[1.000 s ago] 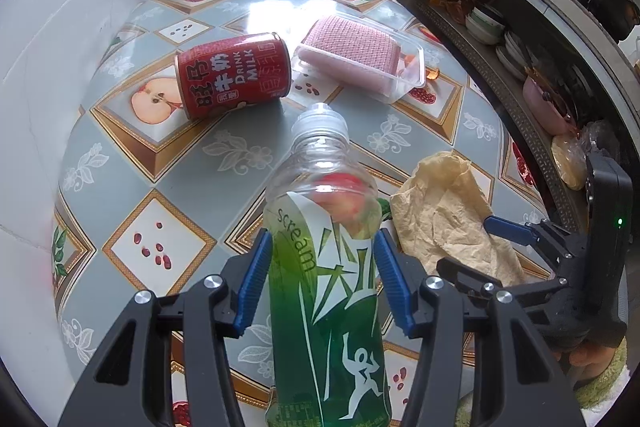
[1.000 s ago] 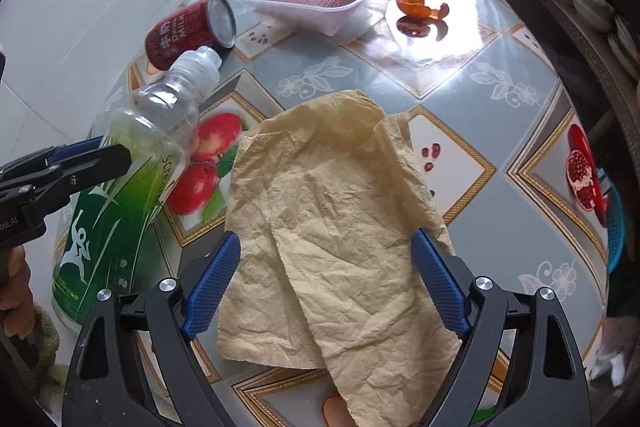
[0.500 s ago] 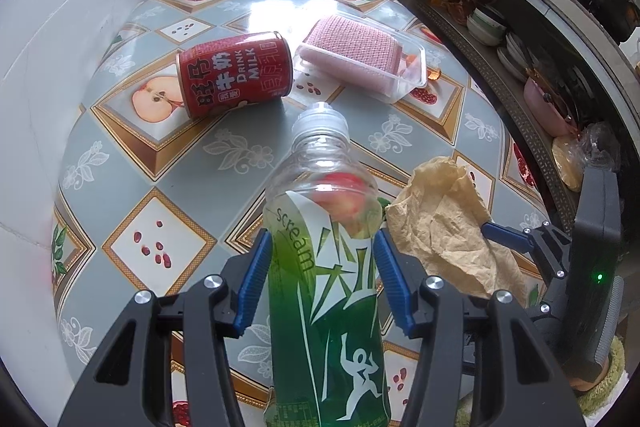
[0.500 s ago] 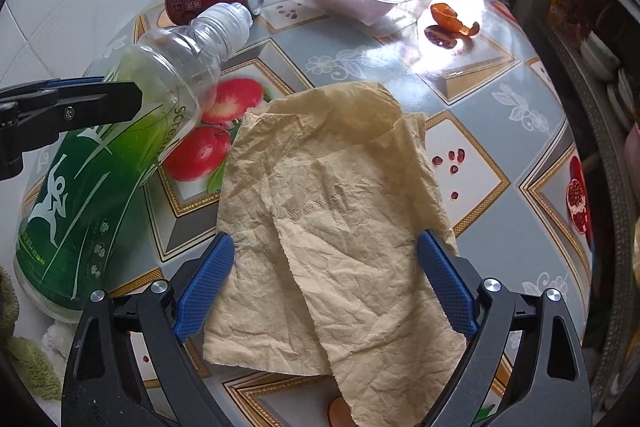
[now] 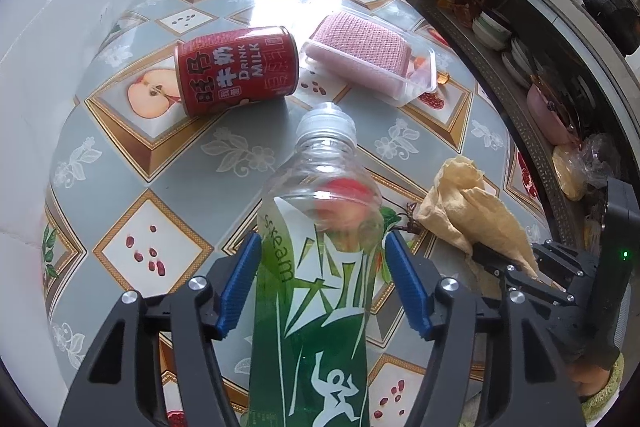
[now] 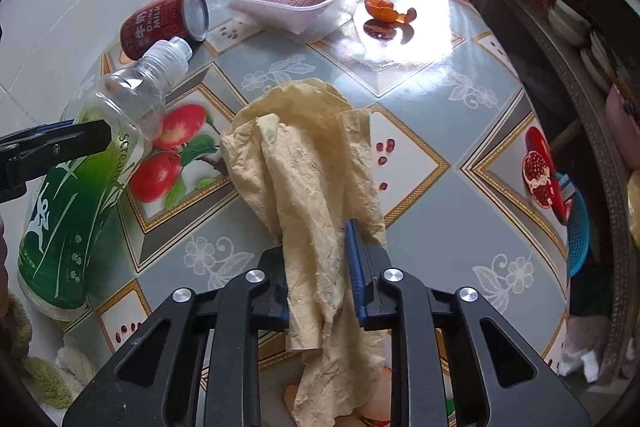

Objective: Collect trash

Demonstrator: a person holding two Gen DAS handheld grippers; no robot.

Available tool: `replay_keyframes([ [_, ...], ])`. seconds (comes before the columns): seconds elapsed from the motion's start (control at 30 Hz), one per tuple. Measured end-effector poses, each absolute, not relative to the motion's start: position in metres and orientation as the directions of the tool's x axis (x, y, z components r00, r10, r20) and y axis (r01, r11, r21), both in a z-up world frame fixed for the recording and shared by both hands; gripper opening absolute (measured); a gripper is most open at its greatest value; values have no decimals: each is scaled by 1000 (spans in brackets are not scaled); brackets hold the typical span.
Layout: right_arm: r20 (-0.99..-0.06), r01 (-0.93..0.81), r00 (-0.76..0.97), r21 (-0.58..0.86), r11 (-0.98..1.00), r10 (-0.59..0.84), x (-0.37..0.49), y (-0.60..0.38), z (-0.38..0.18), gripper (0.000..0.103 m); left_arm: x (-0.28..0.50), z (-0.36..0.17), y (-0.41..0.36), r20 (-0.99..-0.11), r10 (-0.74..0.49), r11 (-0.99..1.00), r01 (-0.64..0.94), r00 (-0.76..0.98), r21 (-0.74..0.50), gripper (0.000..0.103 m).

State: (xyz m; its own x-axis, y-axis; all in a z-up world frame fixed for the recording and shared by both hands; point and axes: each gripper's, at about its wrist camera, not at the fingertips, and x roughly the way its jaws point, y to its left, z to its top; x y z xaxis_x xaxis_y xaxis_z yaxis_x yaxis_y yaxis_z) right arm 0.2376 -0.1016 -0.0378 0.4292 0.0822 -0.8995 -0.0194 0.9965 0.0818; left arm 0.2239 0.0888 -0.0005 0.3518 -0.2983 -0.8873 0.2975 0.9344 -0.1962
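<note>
The right gripper (image 6: 318, 267) is closing on a crumpled tan paper (image 6: 308, 163), its blue pads already pinching the bunched sheet that trails onto the table (image 6: 460, 131). The left gripper (image 5: 322, 283) is opening: the green-labelled bottle (image 5: 320, 267) stands between its pads, with a sliver of gap on either side. A red can (image 5: 236, 71) lies on its side beyond the bottle's cap, just beside a clear plastic tray (image 5: 372, 67) with a pink pad in it. Only the right camera shows the orange peel (image 6: 384, 9) past the tray and a blue basket (image 6: 576, 227) off the table's edge; the left camera shows shelves of bowls (image 5: 490, 33).
</note>
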Motion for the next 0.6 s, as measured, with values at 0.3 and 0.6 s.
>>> replay_keyframes([
  [0.3, -896, -21, 437, 82, 996, 83, 238, -102, -39, 12, 232, -3, 77, -895, -267, 934, 324, 358, -149, 63],
  [0.6, -895, -21, 439, 84, 996, 85, 237, -102, -38, 12, 232, -7, 66, -905, -203, 933, 355, 373, -64, 64],
])
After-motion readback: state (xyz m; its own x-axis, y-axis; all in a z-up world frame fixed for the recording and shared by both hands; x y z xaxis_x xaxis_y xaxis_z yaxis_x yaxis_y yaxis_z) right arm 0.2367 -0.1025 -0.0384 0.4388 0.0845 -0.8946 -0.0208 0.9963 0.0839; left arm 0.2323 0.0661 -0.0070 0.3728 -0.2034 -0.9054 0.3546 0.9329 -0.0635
